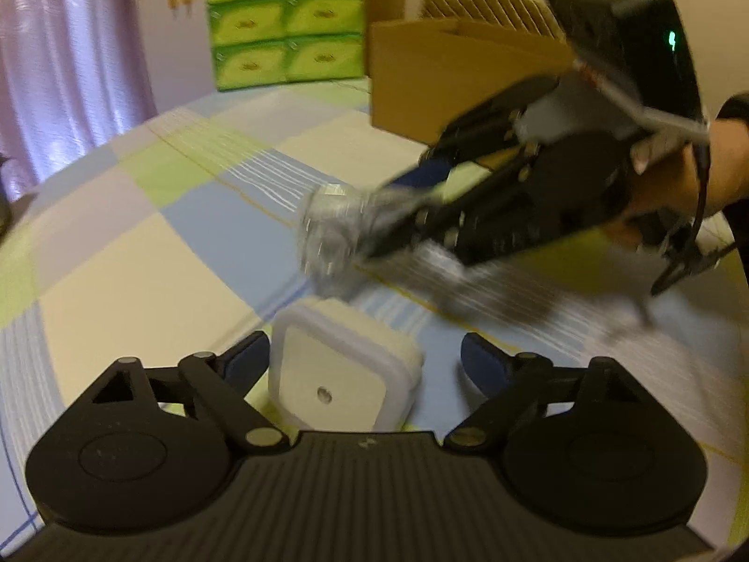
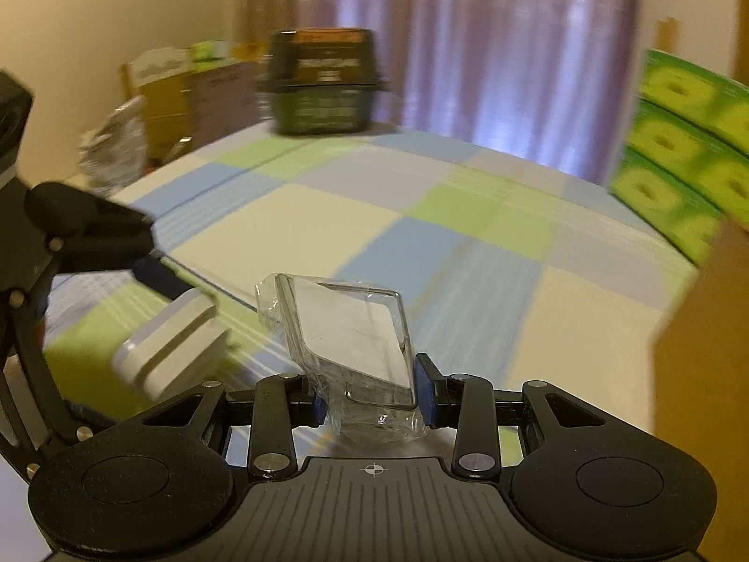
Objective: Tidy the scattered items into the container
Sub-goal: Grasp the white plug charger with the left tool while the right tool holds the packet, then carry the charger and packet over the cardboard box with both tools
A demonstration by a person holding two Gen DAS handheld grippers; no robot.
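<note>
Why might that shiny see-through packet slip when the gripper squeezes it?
The clear packet looks wrapped in glossy, crinkly film, so it is probably slippery. The right gripper pinches only its lower end, so it might tilt. It looks thin and flat, so it is likely light and won't roll.

Glossy clear plastic packet (image 2: 356,351); matt white plastic block (image 1: 341,365); checked cloth table cover (image 1: 140,257); cardboard box (image 1: 444,79)

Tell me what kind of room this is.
Probably a room in a home, used partly for storage: a table under a checked cloth, purple curtains over a window, stacked green boxes and a cardboard box by the wall.
</note>
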